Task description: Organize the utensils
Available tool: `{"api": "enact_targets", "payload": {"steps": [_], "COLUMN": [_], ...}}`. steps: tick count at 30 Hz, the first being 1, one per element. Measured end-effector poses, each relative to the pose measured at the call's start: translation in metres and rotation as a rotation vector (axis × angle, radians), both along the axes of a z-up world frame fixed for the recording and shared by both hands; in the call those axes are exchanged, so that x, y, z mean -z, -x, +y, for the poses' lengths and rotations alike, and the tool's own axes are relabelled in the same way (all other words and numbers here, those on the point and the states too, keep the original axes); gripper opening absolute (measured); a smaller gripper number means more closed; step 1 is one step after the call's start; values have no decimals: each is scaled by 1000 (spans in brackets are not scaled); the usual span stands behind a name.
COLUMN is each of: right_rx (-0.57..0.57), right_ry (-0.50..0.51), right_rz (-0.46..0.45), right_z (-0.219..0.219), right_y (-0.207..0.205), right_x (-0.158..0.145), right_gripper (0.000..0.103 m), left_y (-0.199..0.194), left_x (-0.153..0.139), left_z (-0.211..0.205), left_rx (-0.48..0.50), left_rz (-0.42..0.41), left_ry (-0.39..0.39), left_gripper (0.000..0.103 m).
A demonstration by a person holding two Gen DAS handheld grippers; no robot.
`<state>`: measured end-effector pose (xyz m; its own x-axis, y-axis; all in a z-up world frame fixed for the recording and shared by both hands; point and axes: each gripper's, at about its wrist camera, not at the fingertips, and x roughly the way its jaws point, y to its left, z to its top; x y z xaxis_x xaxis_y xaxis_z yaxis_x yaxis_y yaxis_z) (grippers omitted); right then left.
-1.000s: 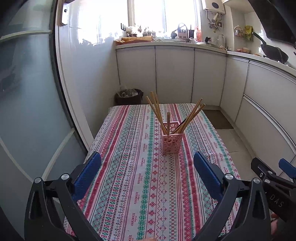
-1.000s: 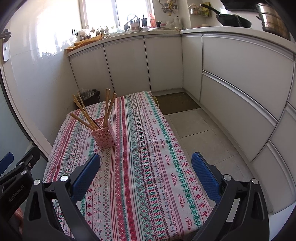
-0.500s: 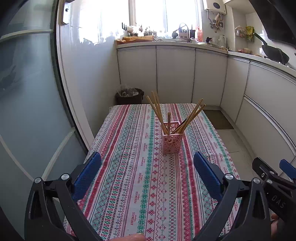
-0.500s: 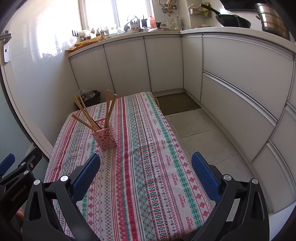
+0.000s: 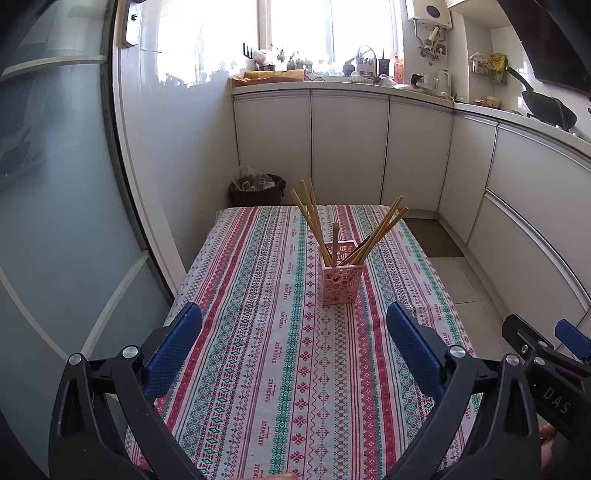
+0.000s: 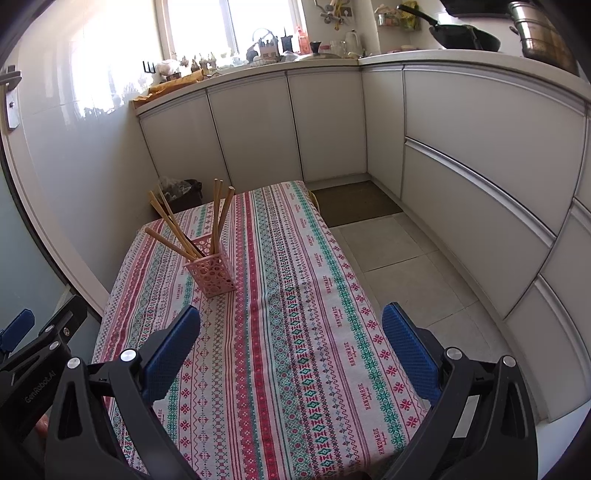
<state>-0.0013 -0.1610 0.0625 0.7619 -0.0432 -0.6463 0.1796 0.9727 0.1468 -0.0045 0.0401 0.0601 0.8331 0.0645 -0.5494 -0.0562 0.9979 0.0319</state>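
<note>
We judged the task all but done, since every chopstick (image 5: pixel 376 234) we could see stood in the pink holder (image 5: pixel 340 278) mid-table, no loose utensil lay on the cloth (image 5: pixel 258 350), and our left gripper (image 5: pixel 294 317) and right gripper (image 6: pixel 291 321) both gaped wide, empty.

Bright window (image 5: pixel 299 29) glare, perhaps overexposed; sharp focus, fisheye-bent edges, dark corners.

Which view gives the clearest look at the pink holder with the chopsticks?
The left wrist view: the pink holder stands centred and upright, chopsticks fanned to both sides. The right wrist view shows it off to the left, tilted by the lens, with the sticks overlapping.
</note>
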Motion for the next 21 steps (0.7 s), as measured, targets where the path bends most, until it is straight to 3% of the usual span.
{"api": "enact_targets", "payload": {"steps": [21], "right_rx": [0], "right_ry": [-11], "right_rz": [5], "right_z": [0], "right_y": [2], "right_x": [-1], "right_gripper": [96], "left_y": [3], "left_x": [-1], "left_z": [4], "left_rx": [-16], "left_rz": [-19], "left_ry": [-2], "left_gripper": [96]}}
